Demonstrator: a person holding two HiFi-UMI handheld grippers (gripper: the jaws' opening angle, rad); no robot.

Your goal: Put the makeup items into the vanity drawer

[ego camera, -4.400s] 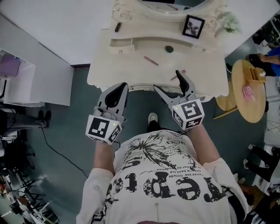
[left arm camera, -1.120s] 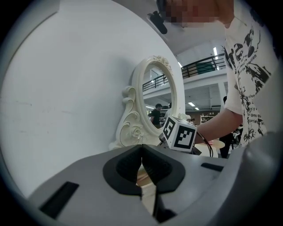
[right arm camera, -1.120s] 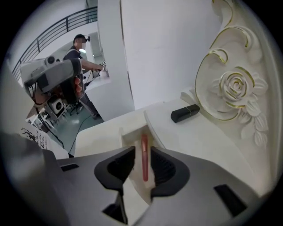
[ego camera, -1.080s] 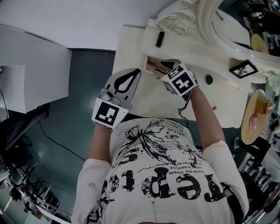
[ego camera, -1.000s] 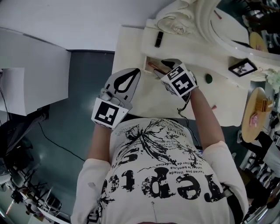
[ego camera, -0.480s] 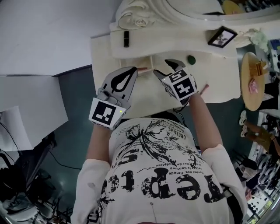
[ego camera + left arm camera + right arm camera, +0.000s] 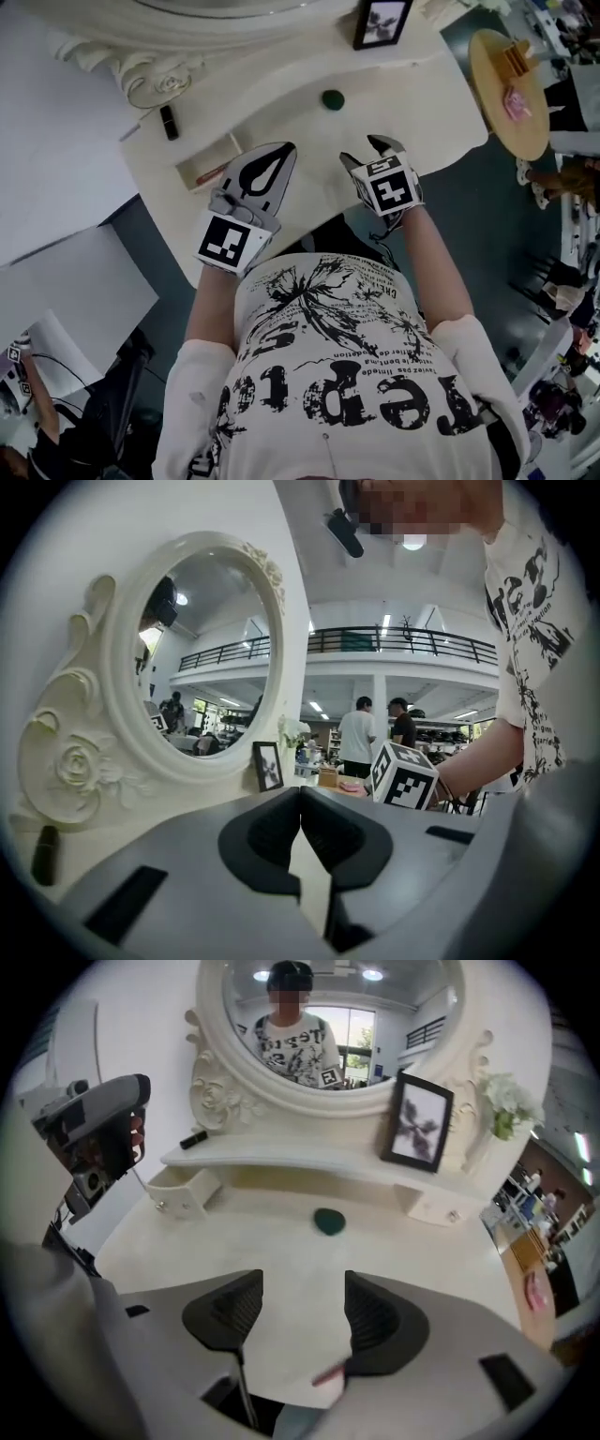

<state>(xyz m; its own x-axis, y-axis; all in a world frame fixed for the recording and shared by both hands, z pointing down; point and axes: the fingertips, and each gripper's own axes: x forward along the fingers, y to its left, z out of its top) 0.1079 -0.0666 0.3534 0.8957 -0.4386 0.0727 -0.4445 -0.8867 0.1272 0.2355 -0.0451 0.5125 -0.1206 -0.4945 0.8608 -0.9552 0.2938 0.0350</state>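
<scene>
1. Left gripper (image 7: 283, 150): jaws pressed together with nothing between them. It hangs over the front of the desk (image 7: 422, 94), just right of the open drawer.
2. Right gripper (image 7: 367, 152): jaws apart and opening, with only bare desk surface between them. In the right gripper view a slim pink stick (image 7: 328, 1373) shows low beside one jaw's base, outside the pads.
3. Drawer (image 7: 208, 161): small and cream, pulled open at the desk's left end. A thin pink item (image 7: 213, 174) lies inside it.
4. Green round item (image 7: 332, 98): lies on the desk top beyond the right gripper, apart from both grippers and from the drawer.
5. Black lipstick tube (image 7: 169, 122): lies on its side on the raised shelf above the drawer.
6. Picture frame (image 7: 380, 21): black, upright on the shelf, towards the right.
7. Mirror (image 7: 328, 1026): oval with a carved cream surround, standing behind the shelf.
8. Round wooden side table (image 7: 511, 84): stands off the desk's right end and carries a pink object.
</scene>
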